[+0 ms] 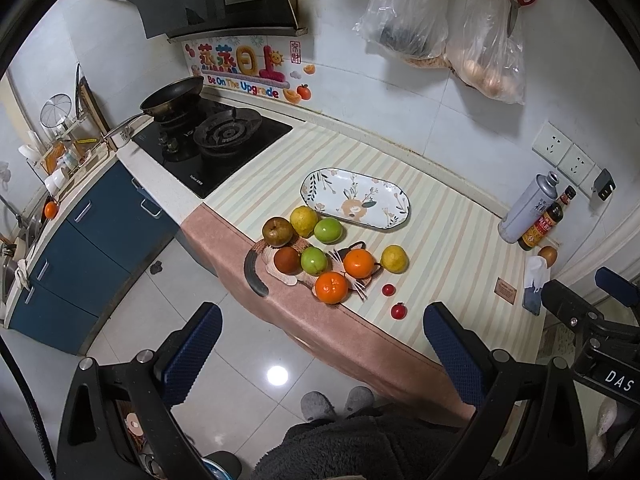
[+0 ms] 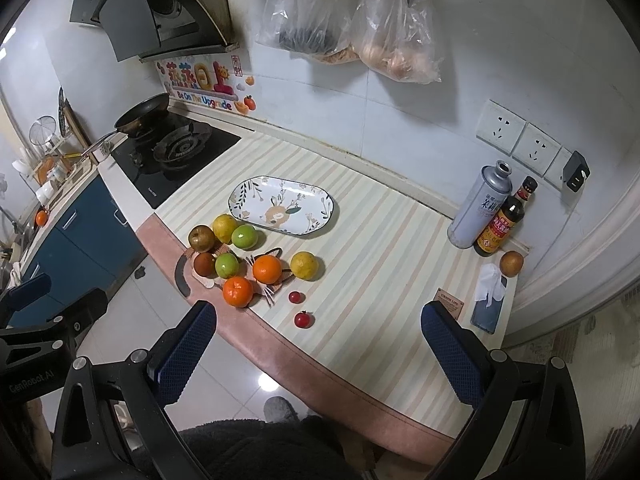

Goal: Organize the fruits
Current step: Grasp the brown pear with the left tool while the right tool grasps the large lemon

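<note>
Several fruits lie on a cat-shaped mat (image 1: 280, 270) on the striped counter: two oranges (image 1: 331, 288) (image 2: 237, 291), two green apples (image 1: 314, 260) (image 2: 227, 265), two yellow citrus (image 1: 394, 258) (image 2: 304, 265), two brown pears (image 1: 277, 231) (image 2: 201, 237). Two small red tomatoes (image 1: 399, 311) (image 2: 303, 319) sit near the front edge. An empty floral oval plate (image 1: 384, 192) (image 2: 320, 200) lies behind the fruit. My left gripper (image 1: 322, 344) and right gripper (image 2: 320, 344) are both open and empty, held in front of the counter, above the floor.
A gas stove with a pan (image 1: 172, 98) stands at the left. A spray can (image 2: 480, 208), sauce bottle (image 2: 502, 220), another brown fruit (image 2: 511, 263), a phone with tissue (image 2: 488, 308) and a small card (image 2: 450, 305) sit at the right. Plastic bags (image 2: 392, 32) hang on the wall.
</note>
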`<state>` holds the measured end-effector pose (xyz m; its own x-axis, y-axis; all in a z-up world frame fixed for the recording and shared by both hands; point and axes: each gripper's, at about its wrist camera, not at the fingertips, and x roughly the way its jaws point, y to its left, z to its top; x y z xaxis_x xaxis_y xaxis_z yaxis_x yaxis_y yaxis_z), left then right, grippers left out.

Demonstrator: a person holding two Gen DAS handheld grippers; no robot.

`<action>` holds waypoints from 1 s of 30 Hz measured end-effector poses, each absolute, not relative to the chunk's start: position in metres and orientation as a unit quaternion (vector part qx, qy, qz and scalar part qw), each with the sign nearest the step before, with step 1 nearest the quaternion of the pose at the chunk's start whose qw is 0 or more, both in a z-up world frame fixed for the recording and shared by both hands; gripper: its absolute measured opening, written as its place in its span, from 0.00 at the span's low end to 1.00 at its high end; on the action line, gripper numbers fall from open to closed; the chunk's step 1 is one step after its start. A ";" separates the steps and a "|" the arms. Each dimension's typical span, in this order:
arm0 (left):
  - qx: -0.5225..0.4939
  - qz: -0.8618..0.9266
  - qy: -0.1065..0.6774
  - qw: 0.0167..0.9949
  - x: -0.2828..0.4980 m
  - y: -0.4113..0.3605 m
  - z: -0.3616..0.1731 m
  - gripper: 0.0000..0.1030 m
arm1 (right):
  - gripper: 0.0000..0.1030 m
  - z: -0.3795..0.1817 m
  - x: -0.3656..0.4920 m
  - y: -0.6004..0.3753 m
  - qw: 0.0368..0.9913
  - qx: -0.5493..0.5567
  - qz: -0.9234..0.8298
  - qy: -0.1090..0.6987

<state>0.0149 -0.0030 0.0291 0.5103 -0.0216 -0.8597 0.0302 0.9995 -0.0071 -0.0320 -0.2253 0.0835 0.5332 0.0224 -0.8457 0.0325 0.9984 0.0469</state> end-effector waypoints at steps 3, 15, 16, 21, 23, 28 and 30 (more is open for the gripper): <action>0.002 -0.013 0.492 0.871 0.014 -0.002 0.028 1.00 | 1.00 0.082 -0.033 -0.228 0.876 0.037 -0.001 0.481; 0.050 0.176 0.439 0.880 0.073 0.036 -0.020 1.00 | 1.00 -0.015 0.035 -0.230 0.838 0.117 0.092 0.525; 0.062 0.189 0.445 0.873 0.080 0.039 -0.031 1.00 | 1.00 -0.030 0.045 -0.229 0.832 0.120 0.098 0.533; 0.094 0.223 0.487 0.839 0.116 0.060 -0.084 1.00 | 1.00 -0.102 0.098 -0.227 0.801 0.133 0.105 0.574; 0.100 0.224 0.507 0.827 0.133 0.067 -0.103 1.00 | 1.00 -0.123 0.115 -0.227 0.795 0.133 0.093 0.584; 0.089 0.190 0.567 0.796 0.182 0.081 -0.154 1.00 | 1.00 -0.179 0.159 -0.228 0.770 0.151 0.076 0.615; 0.067 0.164 0.598 0.782 0.206 0.090 -0.176 1.00 | 0.99 -0.197 0.172 -0.228 0.761 0.155 0.063 0.627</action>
<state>0.2061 0.0902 -0.1763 0.2322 0.3361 -0.9128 -0.1754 0.9375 0.3006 0.1719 -0.2283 -0.1968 0.2057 0.2903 -0.9346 0.0974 0.9442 0.3147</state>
